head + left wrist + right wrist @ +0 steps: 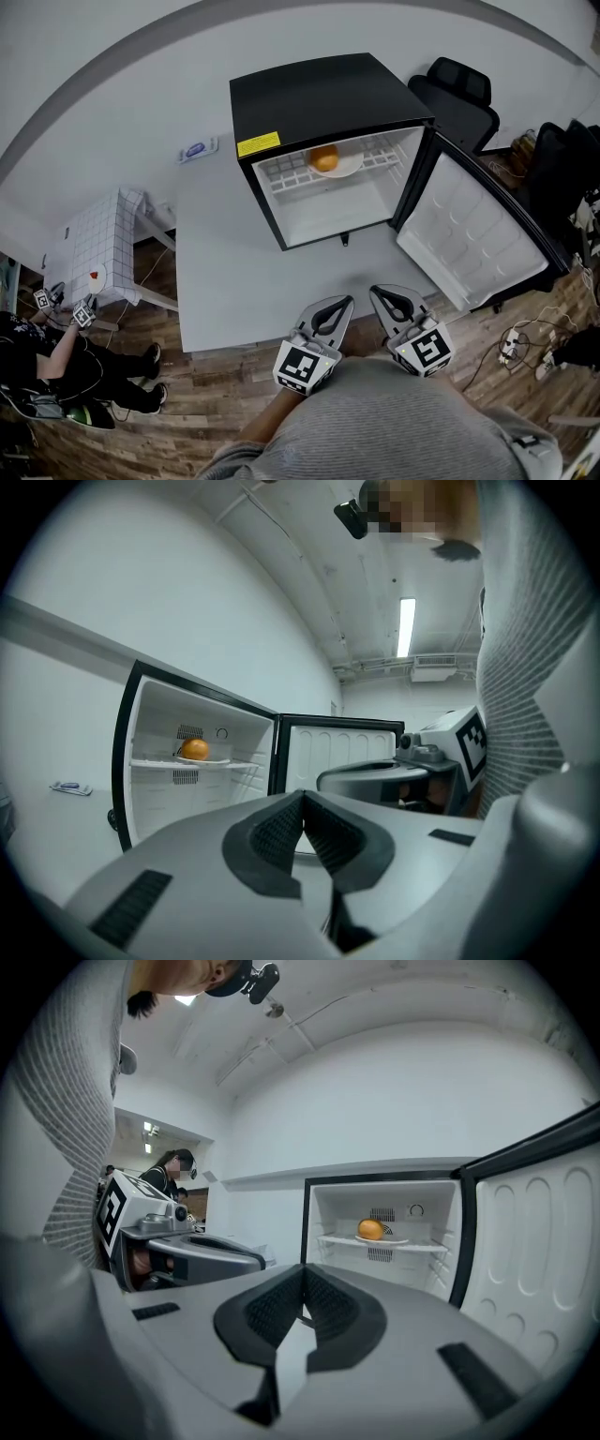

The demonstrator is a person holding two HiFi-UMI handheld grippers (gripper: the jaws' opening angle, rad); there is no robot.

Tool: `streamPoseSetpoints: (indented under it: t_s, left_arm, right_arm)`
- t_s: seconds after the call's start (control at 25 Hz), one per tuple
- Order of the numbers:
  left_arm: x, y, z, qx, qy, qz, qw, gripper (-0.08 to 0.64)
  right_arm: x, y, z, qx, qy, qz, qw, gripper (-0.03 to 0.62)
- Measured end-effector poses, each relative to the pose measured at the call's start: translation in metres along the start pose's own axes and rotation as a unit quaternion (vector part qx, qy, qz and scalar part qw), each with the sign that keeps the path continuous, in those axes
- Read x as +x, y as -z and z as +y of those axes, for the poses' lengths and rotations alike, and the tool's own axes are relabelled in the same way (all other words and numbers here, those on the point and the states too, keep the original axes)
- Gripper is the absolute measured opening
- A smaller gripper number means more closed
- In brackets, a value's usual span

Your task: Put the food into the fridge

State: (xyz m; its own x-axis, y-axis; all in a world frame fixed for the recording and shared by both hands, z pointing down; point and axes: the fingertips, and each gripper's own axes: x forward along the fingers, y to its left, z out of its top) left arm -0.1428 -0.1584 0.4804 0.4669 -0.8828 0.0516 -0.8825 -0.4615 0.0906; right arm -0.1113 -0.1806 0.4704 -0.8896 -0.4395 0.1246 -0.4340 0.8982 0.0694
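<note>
Pale grey tabletop [225,281] is carrying a small black fridge [319,89] well ahead of both grippers, with its white-lined door [478,234] hanging wide open ahead and to the right of the right gripper [375,292]. A round orange fruit [323,158] is already sitting on a white plate [349,170] on the wire shelf. The left gripper [347,302] and its partner are both holding their jaws pressed together on nothing. Shutting the door is probably what is remaining: pushing its outer edge smoothly is looking wisest, to avoid jolting the plate.
</note>
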Motion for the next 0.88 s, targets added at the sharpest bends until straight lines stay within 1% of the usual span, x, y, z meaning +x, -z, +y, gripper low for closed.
streamPoseSetpoints:
  t_s: [0.2, 0.44, 0.88]
  left_arm:
    - [0.007, 0.000, -0.005, 0.001, 0.004, 0.002, 1.0000, 0.011]
    - [0.009, 0.004, -0.011, 0.003, 0.008, 0.010, 0.9999, 0.011]
    - [0.005, 0.006, -0.010, 0.011, 0.005, 0.013, 0.9998, 0.011]
  right_arm:
    - [-0.006, 0.001, -0.004, 0.012, 0.002, -0.004, 1.000, 0.012]
    - [-0.007, 0.004, -0.006, 0.009, -0.002, -0.003, 1.000, 0.012]
    - [-0.009, 0.005, 0.000, 0.008, -0.006, 0.001, 1.000, 0.012]
